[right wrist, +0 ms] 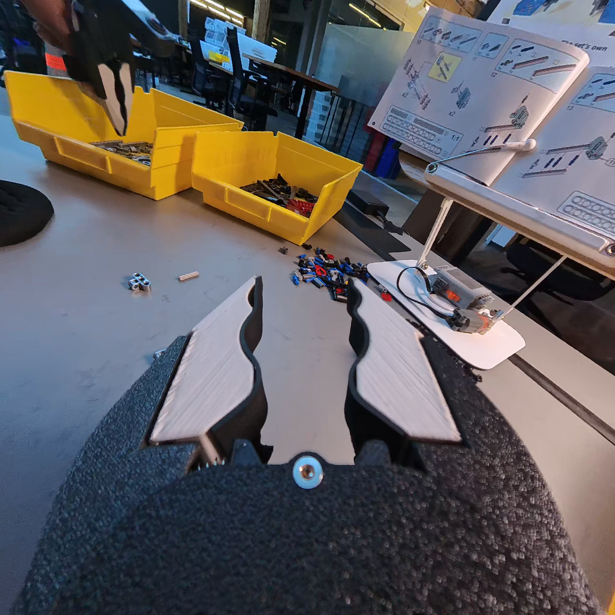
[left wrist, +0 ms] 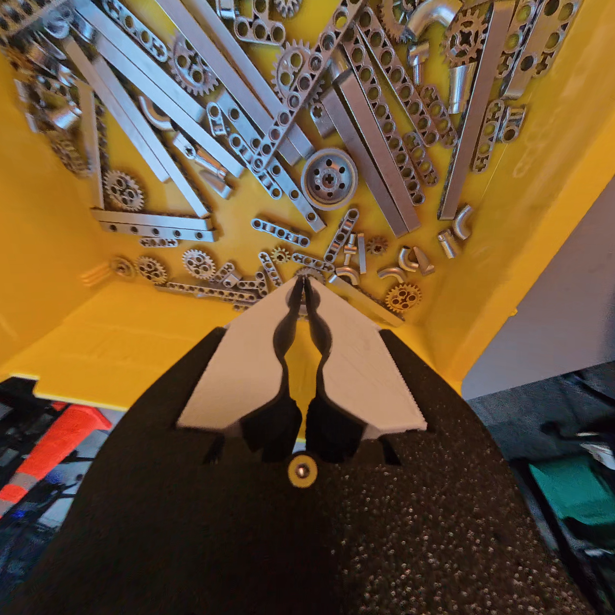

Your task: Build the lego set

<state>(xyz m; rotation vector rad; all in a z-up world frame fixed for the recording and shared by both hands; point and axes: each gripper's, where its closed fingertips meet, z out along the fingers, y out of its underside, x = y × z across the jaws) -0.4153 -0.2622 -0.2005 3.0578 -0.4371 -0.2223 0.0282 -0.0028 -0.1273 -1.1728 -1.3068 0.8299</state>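
Observation:
My left gripper (left wrist: 303, 281) reaches into a yellow bin (left wrist: 133, 332) of grey beams, gears and elbow pieces. Its fingertips are closed together, right at the rim of a small grey gear (left wrist: 315, 273) on the bin floor. I cannot tell whether they pinch that gear. The right wrist view shows this gripper (right wrist: 120, 128) shut above the left yellow bin (right wrist: 83, 153), with nothing hanging from it. My right gripper (right wrist: 304, 283) is open and empty, low over the grey table (right wrist: 100, 349). A pile of small blue, black and red pins (right wrist: 329, 269) lies just beyond its fingertips.
A second yellow bin (right wrist: 233, 199) holds black and red parts. A grey connector (right wrist: 139, 282) and a short grey axle (right wrist: 188, 276) lie on the table at left. A grey motor with a cable (right wrist: 462, 293) sits on the white stand base (right wrist: 466, 342) under an instruction booklet (right wrist: 482, 86). A black round pad (right wrist: 20, 213) lies at far left. One gripper's finger ends stand about 50 centimetres off the other's. Between my right fingertips and the grey connector (right wrist: 139, 282) there is roughly 15 centimetres.

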